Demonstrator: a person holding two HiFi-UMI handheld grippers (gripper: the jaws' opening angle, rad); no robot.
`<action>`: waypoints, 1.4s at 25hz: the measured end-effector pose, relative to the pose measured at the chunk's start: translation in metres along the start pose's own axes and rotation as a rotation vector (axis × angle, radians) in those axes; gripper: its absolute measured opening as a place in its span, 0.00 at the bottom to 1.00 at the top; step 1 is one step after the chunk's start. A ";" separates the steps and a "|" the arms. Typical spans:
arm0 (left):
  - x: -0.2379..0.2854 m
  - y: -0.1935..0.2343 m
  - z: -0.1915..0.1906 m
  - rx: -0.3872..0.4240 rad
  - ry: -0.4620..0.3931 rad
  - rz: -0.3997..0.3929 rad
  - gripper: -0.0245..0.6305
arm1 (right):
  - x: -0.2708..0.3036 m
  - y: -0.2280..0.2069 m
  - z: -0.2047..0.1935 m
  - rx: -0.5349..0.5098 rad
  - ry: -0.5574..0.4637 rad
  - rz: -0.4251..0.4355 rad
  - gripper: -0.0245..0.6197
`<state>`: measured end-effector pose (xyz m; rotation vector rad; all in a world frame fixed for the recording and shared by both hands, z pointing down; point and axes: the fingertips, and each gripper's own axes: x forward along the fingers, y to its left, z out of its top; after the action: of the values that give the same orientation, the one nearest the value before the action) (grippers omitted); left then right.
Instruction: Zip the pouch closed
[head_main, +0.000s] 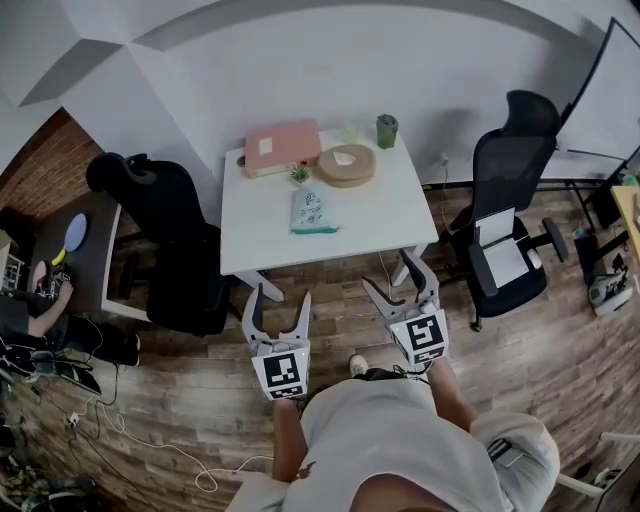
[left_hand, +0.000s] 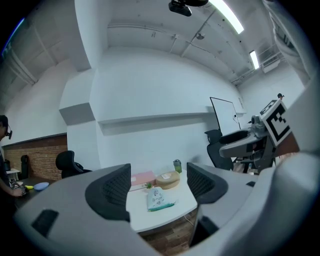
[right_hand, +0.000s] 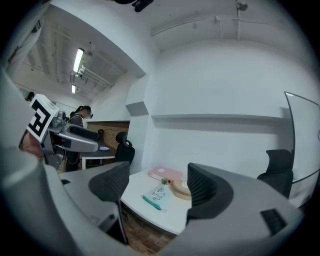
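Observation:
A pale green pouch (head_main: 311, 212) with a teal zip edge lies flat near the middle of the white table (head_main: 370, 225). It also shows far off between the jaws in the left gripper view as the pouch (left_hand: 159, 198) and in the right gripper view as the pouch (right_hand: 156, 194). My left gripper (head_main: 278, 307) and right gripper (head_main: 393, 277) hover over the wooden floor in front of the table, well short of the pouch. Both stand open with nothing between the fingers.
At the table's back lie a pink box (head_main: 282, 147), a round wooden disc (head_main: 346, 165), a small plant (head_main: 299, 175) and a green cup (head_main: 387, 130). Black office chairs stand left (head_main: 160, 250) and right (head_main: 505, 215). A dark desk (head_main: 62, 250) with a seated person is far left.

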<state>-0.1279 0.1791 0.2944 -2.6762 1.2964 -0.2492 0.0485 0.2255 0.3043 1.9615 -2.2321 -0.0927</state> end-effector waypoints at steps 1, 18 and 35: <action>0.005 0.000 0.001 0.001 0.001 0.003 0.57 | 0.004 -0.003 -0.001 0.003 -0.007 0.005 0.61; 0.068 0.010 -0.005 0.005 0.014 0.009 0.56 | 0.059 -0.033 -0.013 0.019 0.008 0.016 0.60; 0.160 0.065 -0.008 -0.019 0.002 -0.024 0.56 | 0.155 -0.061 -0.006 0.012 0.024 -0.030 0.59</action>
<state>-0.0812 0.0134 0.3010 -2.7094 1.2745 -0.2432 0.0905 0.0640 0.3135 1.9914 -2.1939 -0.0591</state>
